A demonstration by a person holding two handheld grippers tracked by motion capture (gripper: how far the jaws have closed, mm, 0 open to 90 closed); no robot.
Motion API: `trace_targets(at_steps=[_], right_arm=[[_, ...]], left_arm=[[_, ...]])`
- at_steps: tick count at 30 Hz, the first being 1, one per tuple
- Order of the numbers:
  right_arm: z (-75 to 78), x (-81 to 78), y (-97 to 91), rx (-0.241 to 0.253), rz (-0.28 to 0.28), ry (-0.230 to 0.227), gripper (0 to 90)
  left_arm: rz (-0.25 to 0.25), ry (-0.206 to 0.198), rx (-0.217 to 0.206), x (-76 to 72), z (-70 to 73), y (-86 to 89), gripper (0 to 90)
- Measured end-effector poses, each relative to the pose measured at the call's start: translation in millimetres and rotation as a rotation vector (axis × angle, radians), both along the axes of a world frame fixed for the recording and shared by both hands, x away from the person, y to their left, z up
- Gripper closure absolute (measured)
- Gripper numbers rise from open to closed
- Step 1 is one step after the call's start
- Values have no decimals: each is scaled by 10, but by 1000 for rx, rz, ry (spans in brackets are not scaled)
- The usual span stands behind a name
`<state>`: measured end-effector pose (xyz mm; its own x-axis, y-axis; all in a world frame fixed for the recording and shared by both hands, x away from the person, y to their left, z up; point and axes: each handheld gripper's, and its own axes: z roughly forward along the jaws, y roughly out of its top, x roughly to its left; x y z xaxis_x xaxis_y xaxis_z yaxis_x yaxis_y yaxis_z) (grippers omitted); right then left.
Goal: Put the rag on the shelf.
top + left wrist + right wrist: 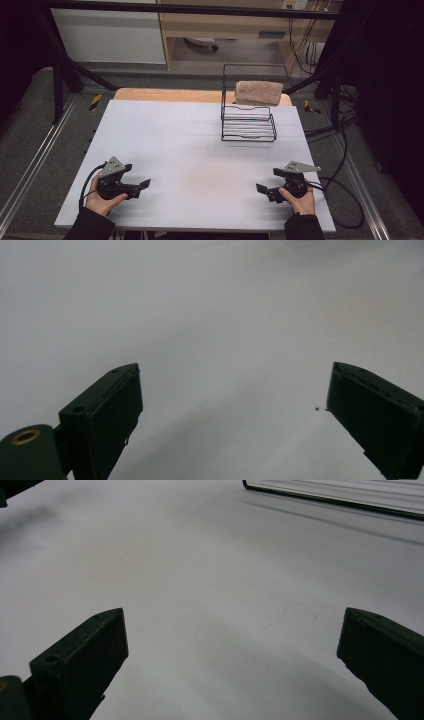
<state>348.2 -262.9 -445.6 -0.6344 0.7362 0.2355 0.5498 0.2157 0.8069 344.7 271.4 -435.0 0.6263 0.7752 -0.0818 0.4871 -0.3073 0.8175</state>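
**Hidden and cut-off items**

In the right gripper view, the black wire rack (pixel 340 499) is cut off by the top edge at upper right; only its lower rim is visible. In the high view, the folded beige terry towel (pixel 258 93) covers part of the rack's rear wire frame. The person's dark sleeves (pixel 90 226) are cut off by the bottom edge.

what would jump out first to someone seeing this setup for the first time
Probably the black wire rack at the far right of the white table, with a folded tan towel resting on its upper part. Next, the left gripper and right gripper, held low near the front edge, jaws open and empty.
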Motion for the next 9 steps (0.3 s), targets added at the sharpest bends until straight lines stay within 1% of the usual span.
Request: trace_targets(at_steps=[3,6,9], right_arm=[[-9,3,5,-9,9,4,6],[-19,2,10,-16,12,5,6],[-18,1,9,-16,15,6,6]], left_arm=[[-4,11,4,-6,-35,4,77],[-5,14,10,-10,-58,4,76],[-7,22,11,-11,-77,-5,76]])
